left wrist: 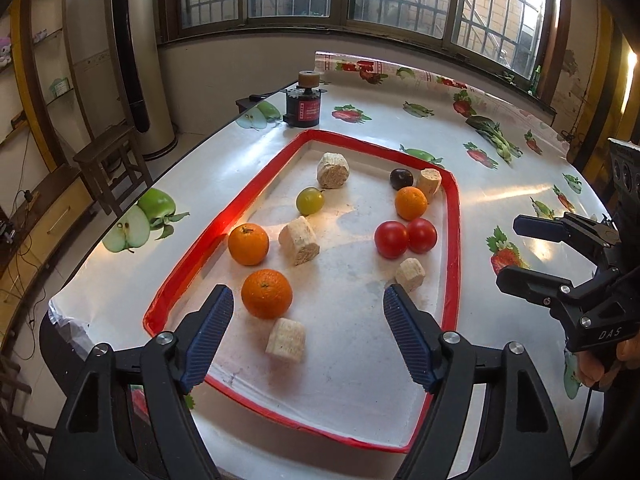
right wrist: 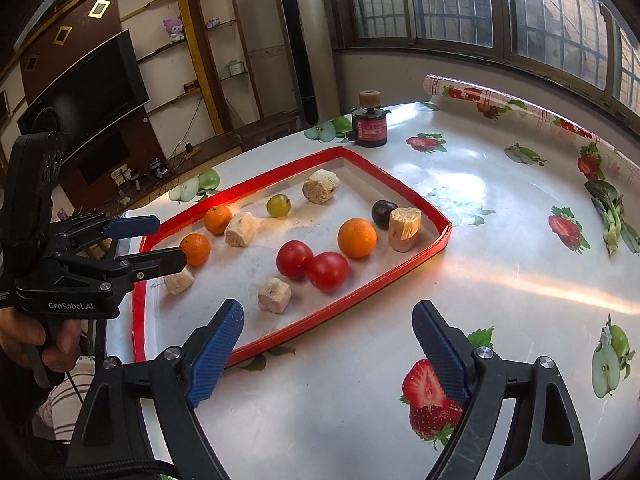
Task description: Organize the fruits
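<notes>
Both sets of jaws gape wide and empty: left gripper above the red-rimmed tray, right gripper over the table. Nearest orange lies inside: round, firm, likely rolls, so pinch across its middle.

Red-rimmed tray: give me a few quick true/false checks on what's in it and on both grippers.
1. Three oranges lie in the red-rimmed tray. True: near orange, second orange, far orange.
2. The two tomatoes sit apart. False: they touch.
3. The left gripper holds an orange. False: it is open and empty.
4. The right gripper is open, holding nothing. True.
5. The green grape is outside the tray. False: it lies inside.
</notes>
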Available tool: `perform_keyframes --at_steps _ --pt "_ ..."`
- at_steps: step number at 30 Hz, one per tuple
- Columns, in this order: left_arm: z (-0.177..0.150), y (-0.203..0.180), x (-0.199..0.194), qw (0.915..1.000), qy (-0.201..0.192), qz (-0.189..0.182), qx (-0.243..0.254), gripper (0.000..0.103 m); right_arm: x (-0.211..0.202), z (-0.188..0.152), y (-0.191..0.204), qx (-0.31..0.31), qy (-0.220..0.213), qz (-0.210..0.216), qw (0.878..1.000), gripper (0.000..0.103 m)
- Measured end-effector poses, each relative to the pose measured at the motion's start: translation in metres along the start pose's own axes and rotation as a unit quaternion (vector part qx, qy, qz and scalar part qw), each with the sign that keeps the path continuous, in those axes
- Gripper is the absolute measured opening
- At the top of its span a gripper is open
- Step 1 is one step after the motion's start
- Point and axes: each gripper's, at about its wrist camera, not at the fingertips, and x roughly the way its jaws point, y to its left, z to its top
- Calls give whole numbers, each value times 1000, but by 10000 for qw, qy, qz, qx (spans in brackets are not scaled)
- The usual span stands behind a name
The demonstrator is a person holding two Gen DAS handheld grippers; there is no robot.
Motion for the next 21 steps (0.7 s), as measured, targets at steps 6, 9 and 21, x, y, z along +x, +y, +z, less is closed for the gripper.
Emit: perform_keyframes --at_steps 6,9,21 --pt "-16 0 -17 9997 -157 177 101 78 -9 -9 13 -352 -23 21 9994 89" --pt "-22 1 -27 9993 -250 244 133 79 -14 -14 23 -623 -104 -41 9980 89" --pt "-39 -2 -51 9986 -469 191 173 82 -18 -29 67 -1549 36 200 9877 89"
